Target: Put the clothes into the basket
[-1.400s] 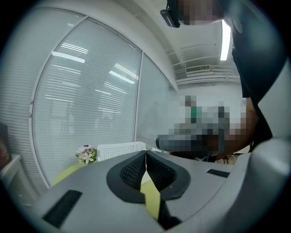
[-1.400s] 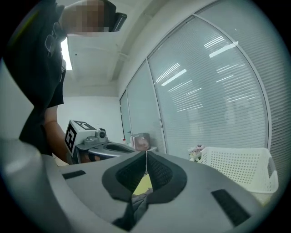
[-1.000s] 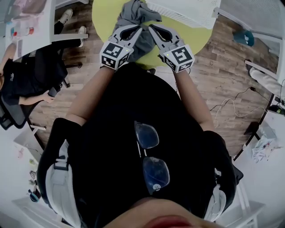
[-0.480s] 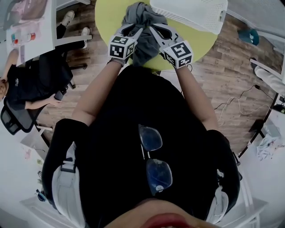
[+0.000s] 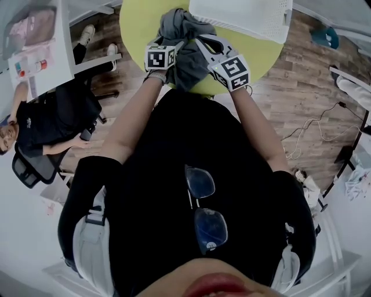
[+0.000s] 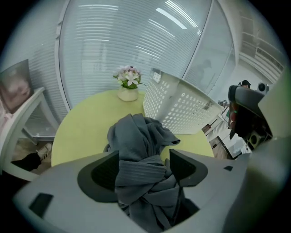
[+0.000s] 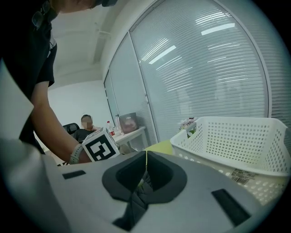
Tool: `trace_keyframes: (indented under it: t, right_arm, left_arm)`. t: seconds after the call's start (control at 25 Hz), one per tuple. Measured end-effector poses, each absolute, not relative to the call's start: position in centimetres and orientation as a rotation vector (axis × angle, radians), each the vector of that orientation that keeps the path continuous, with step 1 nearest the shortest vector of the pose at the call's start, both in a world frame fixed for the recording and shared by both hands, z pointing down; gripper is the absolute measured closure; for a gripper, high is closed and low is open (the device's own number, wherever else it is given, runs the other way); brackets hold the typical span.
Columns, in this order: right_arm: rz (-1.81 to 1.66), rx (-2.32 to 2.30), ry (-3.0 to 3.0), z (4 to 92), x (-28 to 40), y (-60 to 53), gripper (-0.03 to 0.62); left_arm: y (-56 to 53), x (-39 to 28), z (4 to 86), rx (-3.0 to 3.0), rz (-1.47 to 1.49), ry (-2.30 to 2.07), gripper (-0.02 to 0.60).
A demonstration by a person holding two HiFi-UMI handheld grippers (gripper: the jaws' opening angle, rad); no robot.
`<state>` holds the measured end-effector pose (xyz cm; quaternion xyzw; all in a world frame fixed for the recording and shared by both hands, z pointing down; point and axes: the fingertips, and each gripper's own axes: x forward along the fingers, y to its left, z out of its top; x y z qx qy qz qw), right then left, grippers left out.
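A grey garment (image 5: 181,35) lies bunched on the round yellow-green table (image 5: 138,23), next to the white perforated basket (image 5: 243,16). In the left gripper view the garment (image 6: 141,150) sits heaped between the jaws of my left gripper (image 6: 144,166). Those jaws have just been opening and now stand wide, open around the cloth. My right gripper (image 7: 145,166) is shut, and a fold of the grey garment (image 7: 135,200) hangs pinched under its closed jaws. In the head view the left gripper (image 5: 173,45) and right gripper (image 5: 200,42) sit side by side at the table's near edge.
The basket (image 6: 182,107) stands on the table's far right, tipped toward me. A small pot of flowers (image 6: 128,86) is at the table's back. A seated person (image 5: 40,125) and a desk are at the left. Cables (image 5: 307,133) trail on the wooden floor at right.
Both hands have moved forward and down over the table, lowering the garment onto it. The left gripper has tipped downward and turned.
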<state>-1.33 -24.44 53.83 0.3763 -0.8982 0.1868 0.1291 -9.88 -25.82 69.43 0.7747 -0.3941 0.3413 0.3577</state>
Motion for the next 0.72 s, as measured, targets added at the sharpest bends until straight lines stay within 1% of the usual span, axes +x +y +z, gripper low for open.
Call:
trace_keyframes:
  t: [0.2,0.36,0.52,0.72]
  right_arm:
    - [0.556,1.121,-2.581,54.2,-0.5,-24.6,0.568]
    - [0.588,1.152,-2.553,54.3,0.3,-24.6,0.568]
    - [0.608,1.184,-2.530,54.4,1.1,-24.6,0.568]
    - [0.638,1.203,-2.503,54.9,1.1,-24.5,0.568]
  left_arm:
    - [-27.0,-9.7,70.6,1.939,0.905,-1.017,0.184]
    - [-27.2,-9.2,72.5,1.883,0.889,-0.992,0.150]
    - [-27.4,-9.1,74.2,1.860,0.938,-0.988,0.129]
    - [-27.6,-8.7,75.1,1.838,0.964,-0.981,0.118]
